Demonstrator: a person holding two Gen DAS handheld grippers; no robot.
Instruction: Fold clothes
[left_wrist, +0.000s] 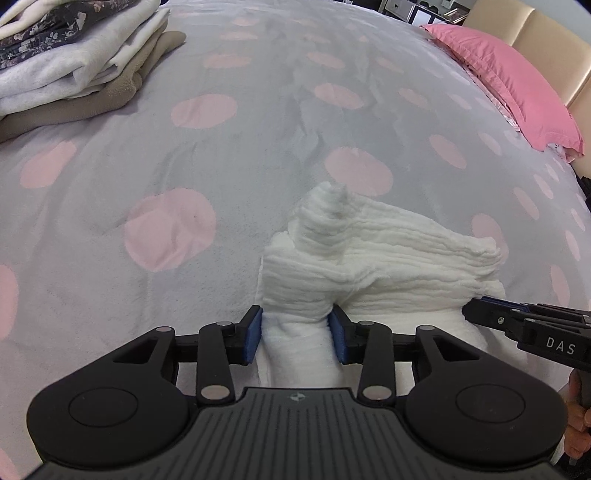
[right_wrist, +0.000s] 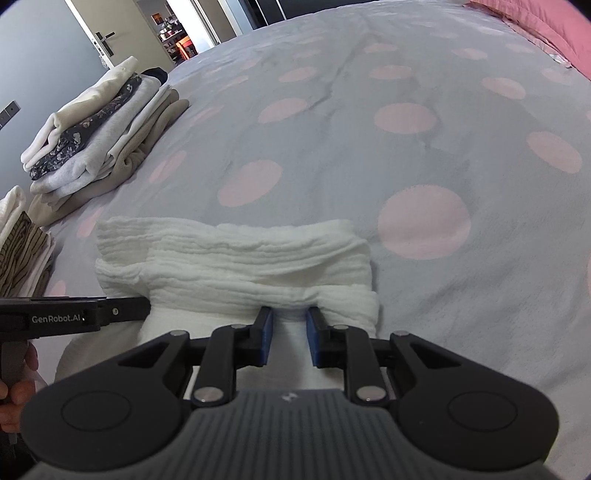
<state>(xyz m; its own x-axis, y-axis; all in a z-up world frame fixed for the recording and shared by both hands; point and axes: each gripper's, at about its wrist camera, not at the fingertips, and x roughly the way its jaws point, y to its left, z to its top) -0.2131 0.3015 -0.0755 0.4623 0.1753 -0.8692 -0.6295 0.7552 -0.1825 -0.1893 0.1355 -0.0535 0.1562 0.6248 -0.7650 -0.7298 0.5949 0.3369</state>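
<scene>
Fold in progress: white crinkled garment (right_wrist: 236, 266) on the dotted bedspread (left_wrist: 184, 147), well apart from the folded stack (right_wrist: 99, 140).
Left gripper (left_wrist: 297, 334) and right gripper (right_wrist: 289, 336) each pinch its near edge; next, probably lift both together and lay it forward.

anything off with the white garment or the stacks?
Minor: the white ribbed knit garment has a corner poking up in a peak, bunched rather than flat, between the left claw and right claw. The folded clothes stack looks tidy.
</scene>
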